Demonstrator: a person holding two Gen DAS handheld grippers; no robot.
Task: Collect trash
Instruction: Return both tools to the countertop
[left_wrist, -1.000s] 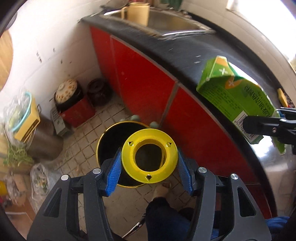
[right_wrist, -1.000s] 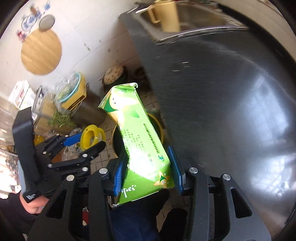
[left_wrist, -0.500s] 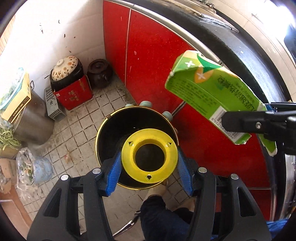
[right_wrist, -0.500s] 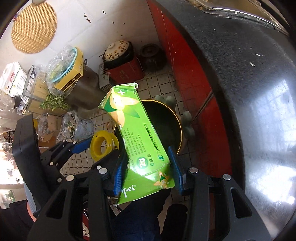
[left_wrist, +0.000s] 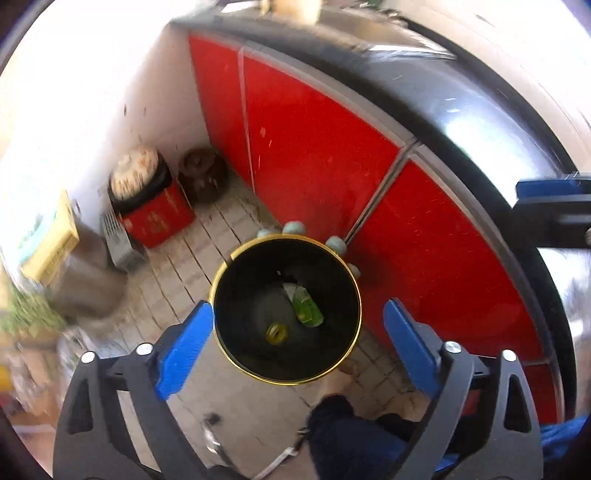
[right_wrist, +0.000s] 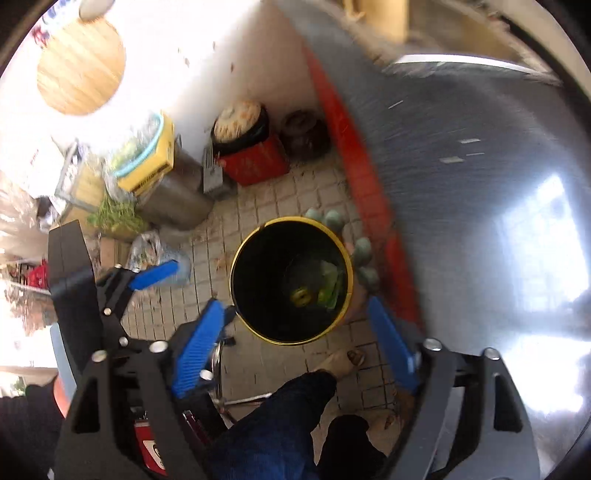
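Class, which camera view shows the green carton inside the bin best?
The left wrist view: the green carton lies unobstructed on the floor of the bin, beside the yellow ring. In the right wrist view it is tucked under the bin's right wall, smaller and blurred.

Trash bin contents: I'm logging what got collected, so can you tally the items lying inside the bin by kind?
Inside the black bin with the yellow rim:
Green carton: 1
Yellow plastic ring: 1
Total: 2
A pale scrap near the carton's top is too small to identify. Left gripper and right gripper both hang open and hold nothing.
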